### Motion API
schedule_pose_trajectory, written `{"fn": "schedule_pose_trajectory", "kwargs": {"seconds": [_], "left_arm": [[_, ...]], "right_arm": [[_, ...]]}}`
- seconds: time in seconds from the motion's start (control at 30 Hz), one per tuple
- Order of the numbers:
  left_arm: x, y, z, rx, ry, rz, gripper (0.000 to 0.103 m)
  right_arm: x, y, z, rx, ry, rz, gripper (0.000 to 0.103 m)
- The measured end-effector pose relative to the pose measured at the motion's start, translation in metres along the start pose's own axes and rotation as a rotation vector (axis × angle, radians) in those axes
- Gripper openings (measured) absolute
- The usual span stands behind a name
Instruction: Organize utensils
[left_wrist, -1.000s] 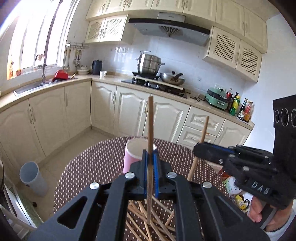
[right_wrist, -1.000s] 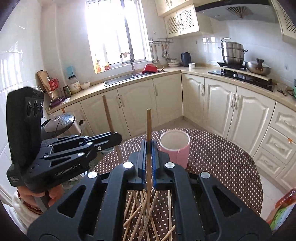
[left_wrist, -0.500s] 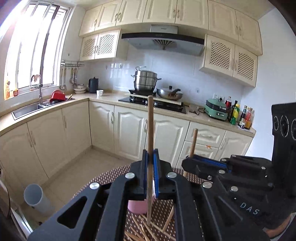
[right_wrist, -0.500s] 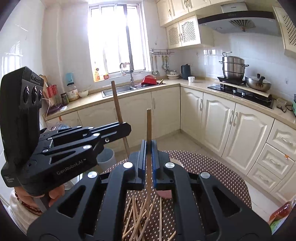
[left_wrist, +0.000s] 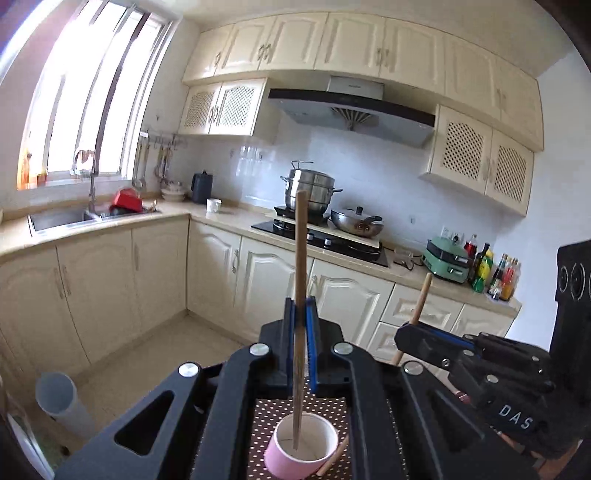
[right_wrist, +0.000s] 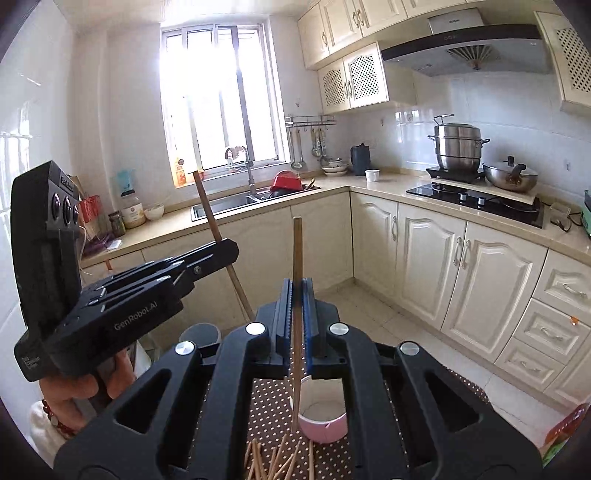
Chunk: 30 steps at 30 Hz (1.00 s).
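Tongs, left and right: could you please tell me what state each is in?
Left tongs: shut on a chopstick.
Right tongs: shut on another chopstick.

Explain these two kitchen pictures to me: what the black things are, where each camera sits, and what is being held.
No robot here: a person holds a black hand-held claw in each hand. Each picture comes from a camera mounted on one claw, looking forward along its fingers. The left claw is shut on a chopstick; the right claw is shut on another chopstick. Each view also shows the other claw alongside. Below them are a pink cup, more loose chopsticks and a dotted tablecloth.
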<state>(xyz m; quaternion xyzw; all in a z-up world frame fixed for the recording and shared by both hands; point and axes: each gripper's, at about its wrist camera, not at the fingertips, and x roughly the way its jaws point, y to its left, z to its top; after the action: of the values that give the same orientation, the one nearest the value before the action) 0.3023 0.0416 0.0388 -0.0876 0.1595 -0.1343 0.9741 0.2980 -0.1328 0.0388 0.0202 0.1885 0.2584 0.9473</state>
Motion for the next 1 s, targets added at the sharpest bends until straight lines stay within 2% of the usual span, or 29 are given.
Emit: {"fn": "schedule_pose_trajectory", "kwargs": {"seconds": [0.2, 0.33, 0.63, 1.0], "left_arm": [[0.023, 0.009, -0.012, -0.025, 0.013, 0.009, 0.006], [0.039, 0.01, -0.027, -0.016, 0.048, 0.017, 0.006], [0.062, 0.011, -0.06, 0.018, 0.12, 0.008, 0.006], [0.074, 0.005, -0.089, 0.072, 0.181, 0.007, 0.006]], "right_arm": [[0.01, 0.001, 0.006, -0.03, -0.071, -0.078, 0.006], [0.02, 0.003, 0.001, -0.04, -0.09, -0.094, 0.006], [0.055, -0.009, -0.045, -0.02, 0.018, -0.099, 0.006], [0.064, -0.015, -0.077, 0.0, 0.078, -0.102, 0.006]]}}
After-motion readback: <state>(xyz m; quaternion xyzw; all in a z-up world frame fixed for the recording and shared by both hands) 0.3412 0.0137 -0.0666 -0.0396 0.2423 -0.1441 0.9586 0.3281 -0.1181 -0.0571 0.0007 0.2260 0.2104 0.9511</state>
